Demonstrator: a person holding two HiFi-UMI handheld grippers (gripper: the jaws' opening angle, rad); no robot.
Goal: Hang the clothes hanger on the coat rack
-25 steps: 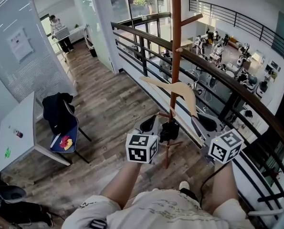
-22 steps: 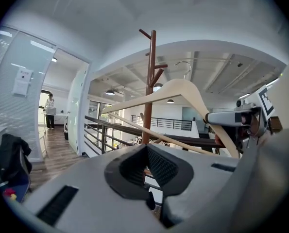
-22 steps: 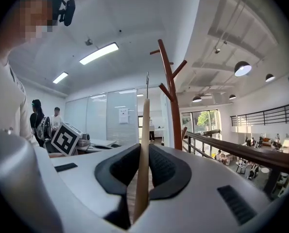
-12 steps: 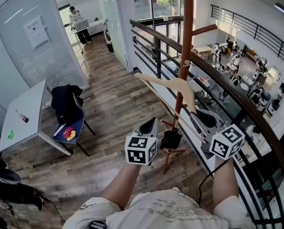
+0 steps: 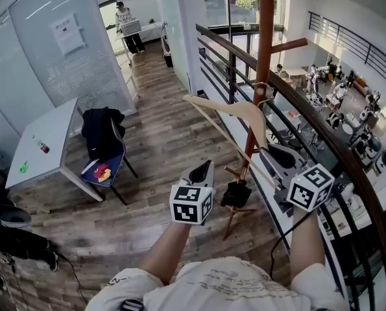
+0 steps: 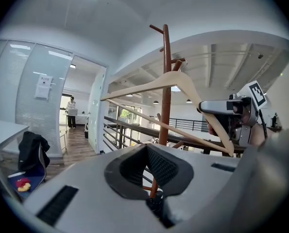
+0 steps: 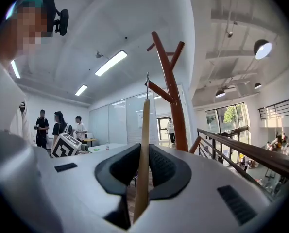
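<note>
A pale wooden clothes hanger (image 5: 235, 111) hangs in the air in front of me, and my right gripper (image 5: 278, 155) is shut on the lower end of its right arm. In the right gripper view the hanger (image 7: 144, 130) stands edge-on between the pads, with its metal hook beside a peg of the brown coat rack (image 7: 174, 101). The rack's pole (image 5: 264, 50) rises just behind the hanger's hook. My left gripper (image 5: 202, 172) is shut on nothing, level, left of the pole. From the left gripper view I see the hanger (image 6: 154, 85), the rack (image 6: 166, 81) and the right gripper (image 6: 222, 109).
A dark railing (image 5: 309, 112) runs diagonally right behind the rack, with a lower floor beyond it. The rack's tripod foot (image 5: 235, 207) stands on the wood floor. To the left are a chair with a dark jacket (image 5: 103, 131) and a white table (image 5: 40, 149). A person (image 5: 124, 21) stands far off.
My right gripper has carried the hanger a little up and toward the rack, so its hook now sits beside the pole. The left gripper has shifted slightly and stays shut.
</note>
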